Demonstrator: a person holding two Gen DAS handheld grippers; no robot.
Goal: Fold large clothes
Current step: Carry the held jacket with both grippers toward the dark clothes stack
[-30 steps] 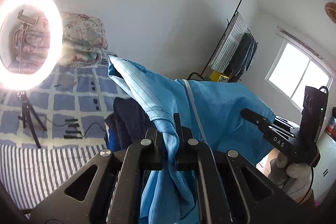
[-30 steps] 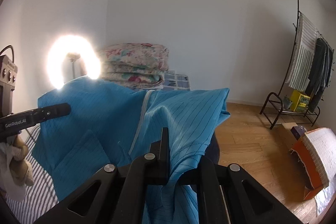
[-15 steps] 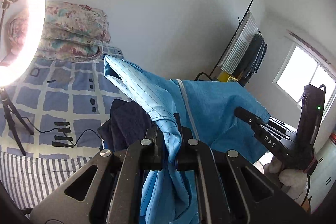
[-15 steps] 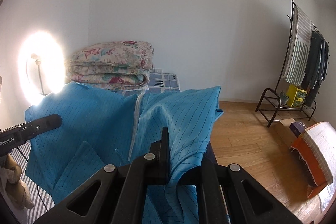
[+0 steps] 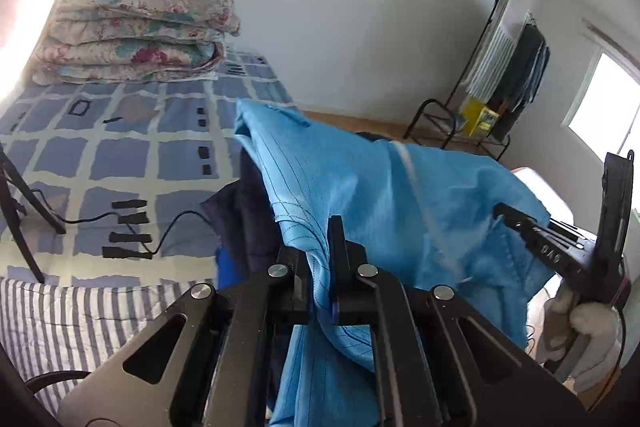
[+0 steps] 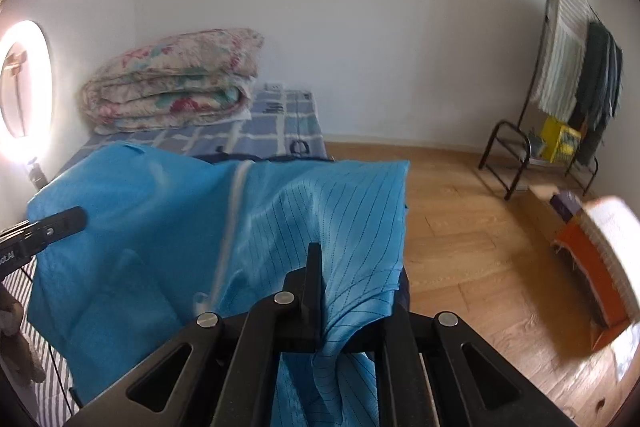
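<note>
Both grippers are coming down toward the bed (image 5: 120, 155) compared with a second ago, the ring light (image 6: 24, 83) sliding to the edge of view. The left gripper (image 5: 320, 263) is pinching a fold of the blue garment (image 5: 360, 187), stretched in the air above the bed. The right gripper (image 6: 320, 291), its jaws just easing slightly apart, is clamping the other edge.

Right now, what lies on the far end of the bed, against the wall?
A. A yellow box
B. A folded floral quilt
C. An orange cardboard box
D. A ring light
B: the folded floral quilt sits stacked on the checked bed cover by the wall, beyond the blue garment pinched in both sets of fingers.
</note>
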